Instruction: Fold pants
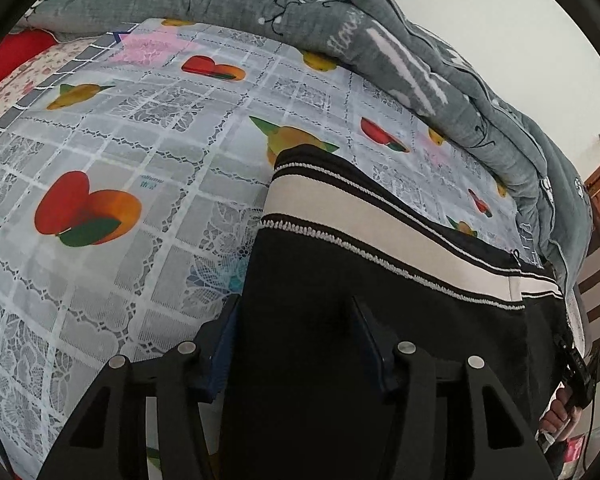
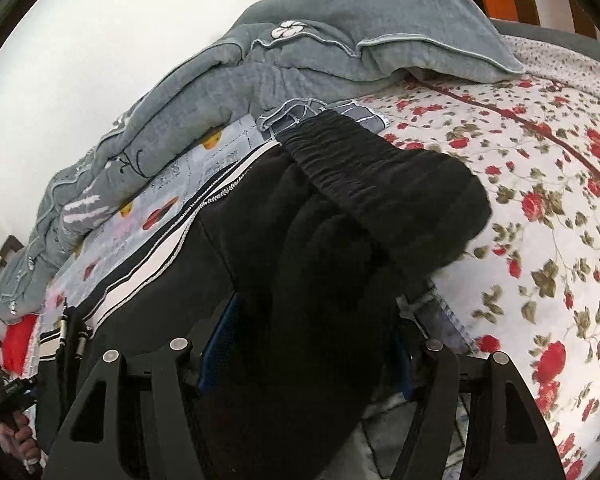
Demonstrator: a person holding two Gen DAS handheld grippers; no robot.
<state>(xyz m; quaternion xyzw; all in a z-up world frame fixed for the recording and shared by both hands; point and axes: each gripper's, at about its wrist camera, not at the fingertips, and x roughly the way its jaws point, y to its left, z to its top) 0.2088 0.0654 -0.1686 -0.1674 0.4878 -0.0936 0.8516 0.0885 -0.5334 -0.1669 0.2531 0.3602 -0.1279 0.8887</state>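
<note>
My left gripper [image 1: 294,344] is matte black: two forked, angular arms with triangular cut-outs, each studded with a pair of round silver pivot pins, ending in flat dark-blue pads. My right gripper [image 2: 312,344] is built the same way, with black skeletal arms, silver pins and brighter blue pad faces. At the edge of the left wrist view, my other hand [image 1: 556,416] shows beside black hardware and a thin dark cable.

Both tools [image 1: 296,344] [image 2: 316,344] angled down, part-closed
</note>
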